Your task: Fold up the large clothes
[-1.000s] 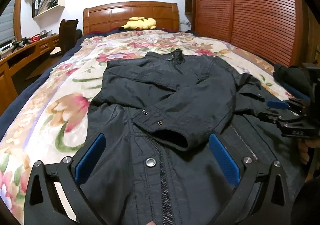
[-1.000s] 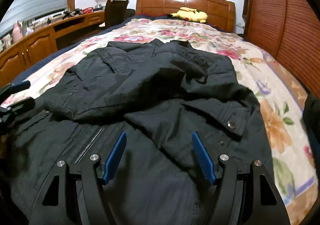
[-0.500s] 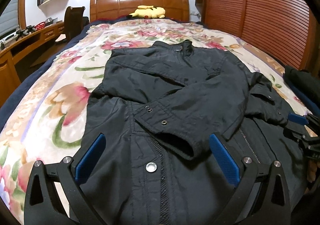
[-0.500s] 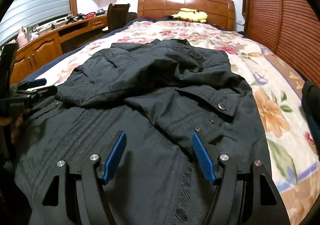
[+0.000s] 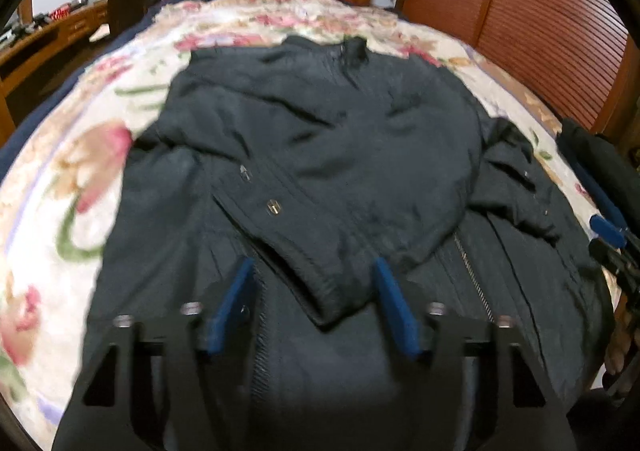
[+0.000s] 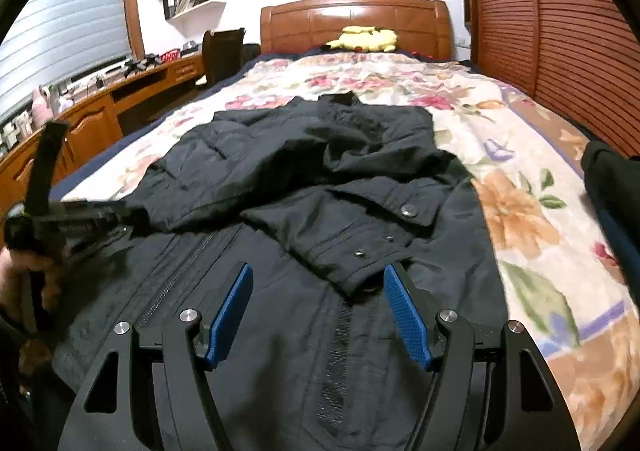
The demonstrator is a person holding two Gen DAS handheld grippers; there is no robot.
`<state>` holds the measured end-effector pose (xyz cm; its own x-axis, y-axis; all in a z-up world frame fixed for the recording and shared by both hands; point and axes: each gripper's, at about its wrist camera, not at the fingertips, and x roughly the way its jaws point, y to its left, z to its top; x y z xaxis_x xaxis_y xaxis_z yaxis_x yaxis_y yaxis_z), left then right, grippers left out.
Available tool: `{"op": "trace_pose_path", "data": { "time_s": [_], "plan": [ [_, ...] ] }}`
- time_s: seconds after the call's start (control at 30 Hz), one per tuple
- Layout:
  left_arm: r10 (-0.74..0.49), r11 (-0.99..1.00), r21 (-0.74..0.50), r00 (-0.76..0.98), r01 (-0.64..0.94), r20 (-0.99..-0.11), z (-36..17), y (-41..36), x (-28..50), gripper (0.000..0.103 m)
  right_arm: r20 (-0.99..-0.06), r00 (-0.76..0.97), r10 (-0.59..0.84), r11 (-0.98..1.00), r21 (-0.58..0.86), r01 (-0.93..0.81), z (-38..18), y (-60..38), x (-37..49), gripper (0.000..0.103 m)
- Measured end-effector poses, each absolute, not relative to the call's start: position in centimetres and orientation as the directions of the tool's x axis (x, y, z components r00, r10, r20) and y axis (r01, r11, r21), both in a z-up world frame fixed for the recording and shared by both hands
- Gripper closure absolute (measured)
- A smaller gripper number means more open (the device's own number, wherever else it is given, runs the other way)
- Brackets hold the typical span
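Note:
A large black jacket (image 5: 320, 155) lies front-up on the floral bedspread (image 5: 60, 171), both sleeves folded across its chest; it also shows in the right wrist view (image 6: 320, 179). My left gripper (image 5: 312, 271) is open and empty, hovering over the hem with a sleeve cuff (image 5: 328, 291) between its blue pads. My right gripper (image 6: 316, 275) is open and empty, with the other sleeve cuff (image 6: 360, 255) just ahead of it. The left gripper shows at the left edge of the right wrist view (image 6: 80, 215); the right gripper shows at the right edge of the left wrist view (image 5: 612, 235). The left wrist view is blurred.
A yellow plush toy (image 6: 366, 38) lies by the wooden headboard (image 6: 352, 19). A wooden louvred wardrobe (image 6: 552, 19) runs along the right. A desk (image 6: 92, 111) and chair (image 6: 222, 51) stand on the left. A dark garment (image 6: 612, 171) lies at the bed's right edge.
Both grippers have pulled back toward the jacket's hem and lifted, and both views now tilt more toward the headboard. The left gripper's jaws have narrowed somewhat. The jacket has not moved.

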<state>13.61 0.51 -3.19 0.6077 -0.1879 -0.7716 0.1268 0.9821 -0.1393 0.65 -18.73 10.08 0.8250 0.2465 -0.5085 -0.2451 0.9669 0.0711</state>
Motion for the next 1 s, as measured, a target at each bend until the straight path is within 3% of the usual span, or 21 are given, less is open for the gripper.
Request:
{"op": "trace_pose_path", "data": {
  "time_s": [0.07,0.1,0.13,0.47,0.7,0.77,0.83,0.97,1.0],
  "plan": [
    [-0.178,0.983,-0.115,0.606,0.141,-0.775,-3.2,-0.1,13.4,0.072,-0.513,0.825,0.237,0.969,0.068,-0.237,10.0,-19.3,0.6,0.033],
    [-0.164,0.985,-0.094,0.615,0.143,-0.771,-2.9,-0.3,13.3,0.087,-0.514,0.826,0.232,0.971,0.067,-0.230,10.0,-19.6,0.7,0.033],
    [-0.157,0.986,-0.083,0.625,0.146,-0.765,-2.4,-0.4,13.1,0.095,-0.514,0.827,0.229,0.972,0.071,-0.225,10.0,-20.0,0.7,0.033],
    [-0.079,0.995,0.005,0.804,0.102,-0.590,6.8,1.0,9.2,0.098,-0.505,0.838,0.206,0.978,0.073,-0.197,11.1,-22.2,-0.5,0.037],
    [-0.055,0.988,0.075,0.766,0.133,-0.640,3.5,1.5,6.6,0.097,-0.486,0.845,0.222,0.974,0.073,-0.214,11.6,-22.3,-1.4,0.037],
    [-0.054,0.988,0.073,0.756,0.134,-0.653,2.4,1.9,5.9,0.090,-0.489,0.843,0.224,0.973,0.063,-0.222,11.5,-22.1,-1.3,0.037],
    [-0.032,0.989,0.087,0.764,0.115,-0.645,1.9,2.2,5.1,0.069,-0.494,0.840,0.223,0.973,0.055,-0.226,11.3,-22.1,-1.1,0.037],
    [-0.061,0.993,0.044,0.784,0.112,-0.618,2.0,3.4,3.2,0.041,-0.500,0.836,0.224,0.972,0.049,-0.231,11.2,-21.8,-0.7,0.037],
    [-0.069,0.993,0.033,0.788,0.113,-0.611,2.1,3.7,2.8,0.026,-0.503,0.835,0.224,0.971,0.047,-0.233,11.2,-21.7,-0.6,0.037]
  ]
}}
